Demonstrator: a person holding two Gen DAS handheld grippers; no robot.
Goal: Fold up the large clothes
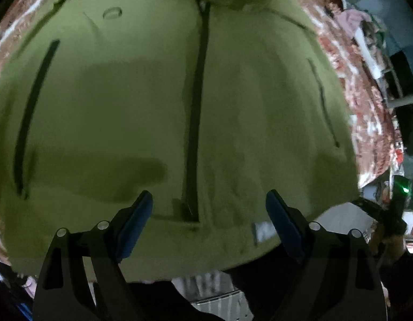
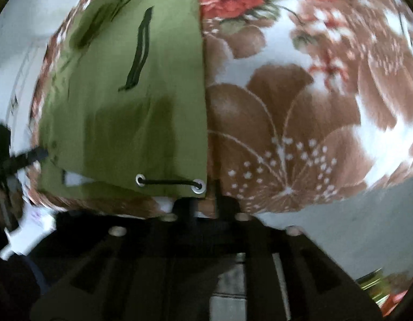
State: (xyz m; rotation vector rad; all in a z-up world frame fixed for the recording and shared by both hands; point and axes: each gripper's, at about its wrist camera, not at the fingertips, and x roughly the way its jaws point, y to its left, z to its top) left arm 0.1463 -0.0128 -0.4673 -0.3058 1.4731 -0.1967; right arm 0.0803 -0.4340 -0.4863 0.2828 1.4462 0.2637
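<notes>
The olive-green jacket (image 1: 142, 101) is spread flat, front up, on the floral blanket (image 2: 300, 101). The left gripper (image 1: 209, 203) is held over the hem with fingers parted, empty. The right gripper (image 2: 203, 200) is closed beside the jacket's drawcord corner (image 2: 169, 182); whether fabric is pinched cannot be told.

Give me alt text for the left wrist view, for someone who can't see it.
An olive green jacket lies spread front-up on a floral blanket, its dark central zipper running away from the camera. The open left gripper hovers above the hem.
</notes>
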